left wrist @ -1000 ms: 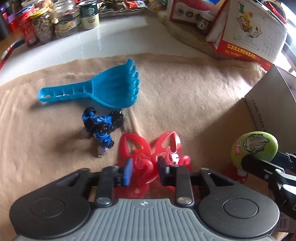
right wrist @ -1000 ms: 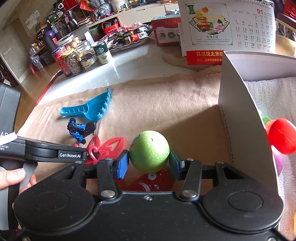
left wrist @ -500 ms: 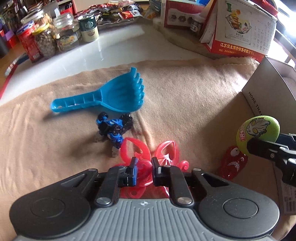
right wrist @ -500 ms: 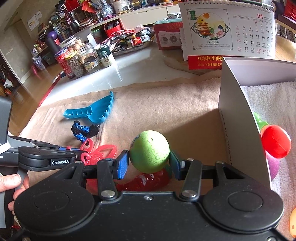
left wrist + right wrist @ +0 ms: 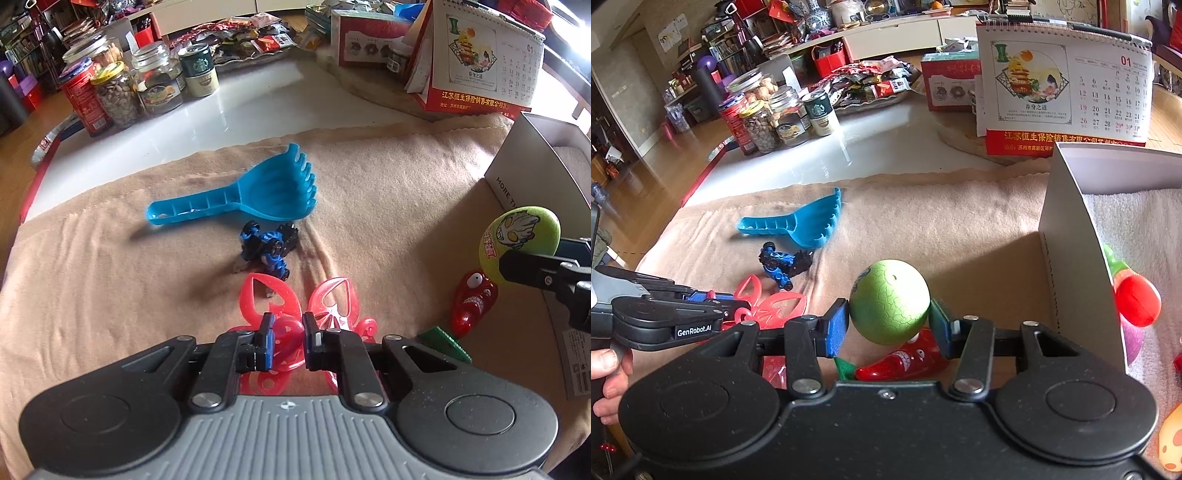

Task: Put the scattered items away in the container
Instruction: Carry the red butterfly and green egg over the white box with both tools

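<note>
The left gripper [image 5: 286,330] is seen with its jaws drawn close together, clamped on the rounded central knob of a flat red plastic butterfly-shaped cut-out toy [image 5: 295,306]. The butterfly's wings are spread out on both sides of the fingers, above the tan fleece cloth [image 5: 388,206] that covers the desk. A hand [image 5: 607,384] is seen around the left gripper's handle in the right wrist view.

The right gripper [image 5: 888,325] is held part-open, and its blue pads [image 5: 837,328] are pressed on both sides of a green crackle-patterned ball with a printed cartoon face [image 5: 889,302]. The ball is carried clear of the cloth. Directly below it a glossy red chili-shaped toy with eyes and teeth [image 5: 905,360] is seen lying on the cloth, with its green stem end toward the near edge.

A white cardboard box lined with a white towel [image 5: 1071,236] stands at the right edge of the cloth, just beside the ball. A red and green plastic fruit toy [image 5: 1134,295] is seen inside it, against the near wall.

Toward the middle of the cloth a blue plastic toy rake-scoop [image 5: 255,194] lies flat. A small blue and black toy motorcycle [image 5: 269,247] lies tipped on its side between the scoop and the butterfly.

A desk calendar [image 5: 1063,85] stands behind the box, at the far right corner of the desk.
</note>
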